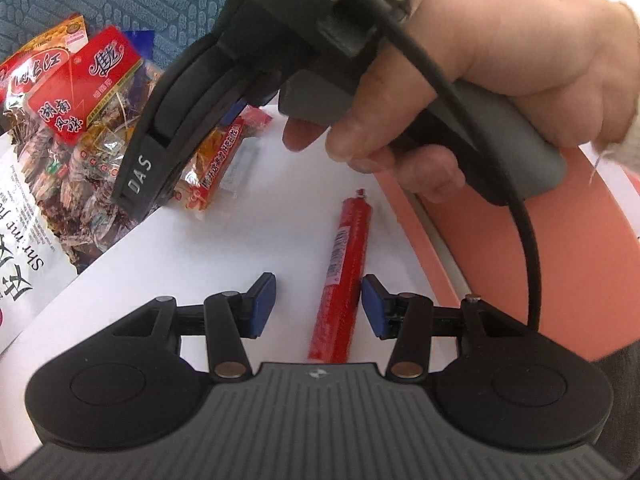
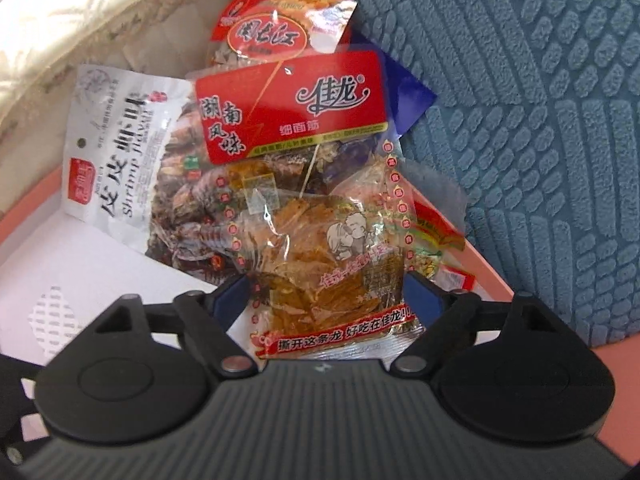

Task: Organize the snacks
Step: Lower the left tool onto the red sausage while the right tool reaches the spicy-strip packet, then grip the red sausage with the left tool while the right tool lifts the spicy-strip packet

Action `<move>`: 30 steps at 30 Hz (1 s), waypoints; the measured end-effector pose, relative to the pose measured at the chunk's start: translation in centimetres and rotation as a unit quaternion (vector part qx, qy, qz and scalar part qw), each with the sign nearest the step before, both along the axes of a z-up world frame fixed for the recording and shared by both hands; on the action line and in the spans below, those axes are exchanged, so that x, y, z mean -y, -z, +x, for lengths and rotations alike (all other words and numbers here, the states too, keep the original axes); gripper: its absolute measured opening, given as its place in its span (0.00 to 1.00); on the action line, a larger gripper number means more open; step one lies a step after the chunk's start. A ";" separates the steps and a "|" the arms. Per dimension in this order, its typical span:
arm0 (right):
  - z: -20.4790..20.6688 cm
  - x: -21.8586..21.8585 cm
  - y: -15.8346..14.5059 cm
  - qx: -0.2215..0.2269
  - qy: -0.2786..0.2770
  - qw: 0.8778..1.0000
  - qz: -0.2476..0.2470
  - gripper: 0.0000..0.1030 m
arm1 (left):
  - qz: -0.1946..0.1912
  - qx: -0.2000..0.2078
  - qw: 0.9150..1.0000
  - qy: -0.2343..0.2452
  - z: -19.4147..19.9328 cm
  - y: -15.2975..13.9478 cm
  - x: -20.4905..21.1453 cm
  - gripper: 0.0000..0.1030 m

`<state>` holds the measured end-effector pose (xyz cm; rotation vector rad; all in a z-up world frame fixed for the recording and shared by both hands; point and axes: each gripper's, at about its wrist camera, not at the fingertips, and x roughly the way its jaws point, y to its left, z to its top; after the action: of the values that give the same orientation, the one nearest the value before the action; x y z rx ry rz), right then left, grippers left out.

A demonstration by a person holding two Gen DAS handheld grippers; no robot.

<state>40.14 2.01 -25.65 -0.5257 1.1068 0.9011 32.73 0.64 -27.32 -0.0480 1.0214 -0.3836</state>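
Left gripper [image 1: 318, 307] wide, straddling red sausage stick [image 1: 346, 276] on white tray floor [image 1: 248, 248] | right gripper [image 2: 325, 300] wide around clear snack packet [image 2: 340, 272], near pile | step: picking | next: close, lift

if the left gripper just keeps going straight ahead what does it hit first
Probably the red sausage stick, already lying between the open left gripper pads, nearer the right one; beyond it, the right hand. Depth is unclear.
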 end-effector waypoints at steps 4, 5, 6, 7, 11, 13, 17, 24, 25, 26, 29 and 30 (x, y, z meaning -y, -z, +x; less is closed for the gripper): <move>0.6 0.1 -0.5 0.003 0.011 1.000 0.001 0.62 | 0.006 0.003 1.000 -0.001 0.1 0.1 0.1 0.48; 0.7 0.1 -0.6 0.003 0.013 1.000 0.001 0.58 | 0.011 0.006 1.000 -0.002 0.0 0.1 0.1 0.46; 0.8 0.1 -0.7 0.003 0.018 1.000 0.002 0.55 | 0.022 0.011 1.000 -0.003 -0.2 0.1 0.2 0.36; 0.9 0.0 -0.9 0.002 0.021 1.000 0.001 0.51 | 0.035 0.016 0.999 -0.005 -0.5 0.0 0.4 0.24; 0.7 -0.1 -1.6 0.006 0.021 1.000 -0.001 0.45 | 0.038 0.001 0.999 -0.025 -0.1 -0.2 0.3 0.23; 0.3 -0.1 -1.8 0.008 0.024 1.000 0.000 0.45 | 0.042 0.000 0.999 -0.033 -0.1 -0.3 0.5 0.23; -0.2 0.8 -2.7 0.011 0.038 0.999 0.000 0.44 | 0.025 -0.013 0.998 -0.050 -0.5 -0.5 -0.4 0.23; -0.6 1.6 -5.2 0.008 0.048 0.999 0.002 0.43 | 0.008 -0.018 0.995 -0.097 -2.6 -1.4 -2.3 0.23; -0.7 1.7 -5.6 0.011 0.049 0.999 0.002 0.43 | 0.004 -0.018 0.994 -0.105 -2.8 -1.6 -2.6 0.23; -0.8 1.9 -6.1 0.013 0.052 0.999 0.003 0.43 | 0.001 -0.018 0.994 -0.110 -3.1 -1.9 -3.1 0.23; -1.4 2.3 -7.1 0.012 0.065 0.998 0.012 0.43 | -0.008 -0.013 0.992 -0.128 -3.7 -2.7 -4.5 0.23; -1.4 2.6 -7.4 0.011 0.069 0.997 0.016 0.43 | -0.011 -0.011 0.991 -0.134 -4.0 -3.0 -5.3 0.23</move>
<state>38.69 -0.58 -18.20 -0.4274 1.0928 0.7893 28.76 5.91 -24.28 -0.2083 1.0179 -0.1497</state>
